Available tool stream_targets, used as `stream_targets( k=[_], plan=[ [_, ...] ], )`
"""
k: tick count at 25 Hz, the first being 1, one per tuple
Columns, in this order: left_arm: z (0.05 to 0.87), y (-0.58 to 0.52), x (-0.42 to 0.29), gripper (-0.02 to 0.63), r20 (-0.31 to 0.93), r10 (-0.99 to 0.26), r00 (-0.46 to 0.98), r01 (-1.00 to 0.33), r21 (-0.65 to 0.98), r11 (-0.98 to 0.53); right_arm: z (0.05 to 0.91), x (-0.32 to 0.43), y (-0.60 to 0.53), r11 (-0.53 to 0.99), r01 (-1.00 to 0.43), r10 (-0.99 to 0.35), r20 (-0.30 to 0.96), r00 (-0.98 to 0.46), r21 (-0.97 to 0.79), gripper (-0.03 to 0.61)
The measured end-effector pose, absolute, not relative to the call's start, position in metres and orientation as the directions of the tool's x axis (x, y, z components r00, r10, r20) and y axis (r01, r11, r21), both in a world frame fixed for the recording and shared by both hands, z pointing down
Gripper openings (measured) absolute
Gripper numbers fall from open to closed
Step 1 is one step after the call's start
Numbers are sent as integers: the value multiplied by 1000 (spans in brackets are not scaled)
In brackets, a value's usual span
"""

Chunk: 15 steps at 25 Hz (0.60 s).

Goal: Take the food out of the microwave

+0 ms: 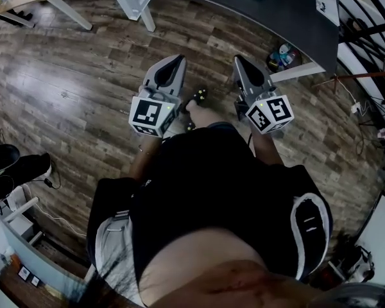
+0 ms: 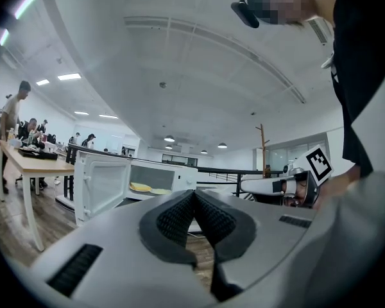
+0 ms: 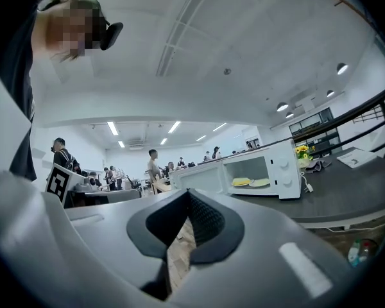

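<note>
- Wooden floor (image 1: 77,88) fills the head view; dark bench (image 1: 269,11) upper right.
- Left hand-held gripper (image 2: 194,196): jaws together, empty.
- Microwave (image 2: 183,175), mid-left in its view, door open, food (image 2: 141,187) inside.
- Right hand-held gripper (image 3: 188,196): likewise together, empty.
- Judged: approach step; next, close in and part the jaws.

A: What do the left tongs (image 2: 194,194) hold?
B: Nothing; the jaws are together. Beyond them the microwave (image 2: 183,179) stands with its door (image 2: 102,185) open, flat yellow food (image 2: 140,186) inside.
</note>
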<state>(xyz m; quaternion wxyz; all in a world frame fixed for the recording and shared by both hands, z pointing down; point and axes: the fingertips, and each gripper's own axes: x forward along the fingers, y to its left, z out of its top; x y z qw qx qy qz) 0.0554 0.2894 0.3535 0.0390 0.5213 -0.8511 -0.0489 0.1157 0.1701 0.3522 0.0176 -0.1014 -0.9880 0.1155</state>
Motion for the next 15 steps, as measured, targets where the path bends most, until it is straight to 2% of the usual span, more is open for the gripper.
stream_targets(
  k=[3,6,11,15],
  plan=[
    [354,291,38,6,34,-880,-473,-877,82,474,356,90,166,952,205,214,12,-977,-229,-3],
    [356,291,14,6,64,-864,-499,-865,32,501,355,60,165,965,224,228,19,-973,-137,-3],
    [348,283,-35,6,48,-858,-511,-856,56,513,347,15,166,918,323,323,-37,-946,-230,-3],
    [345,264,-64,6,50,-868,-493,-867,54,496,348,-11,139,943,265,269,-6,-963,-201,-3]
  ],
)
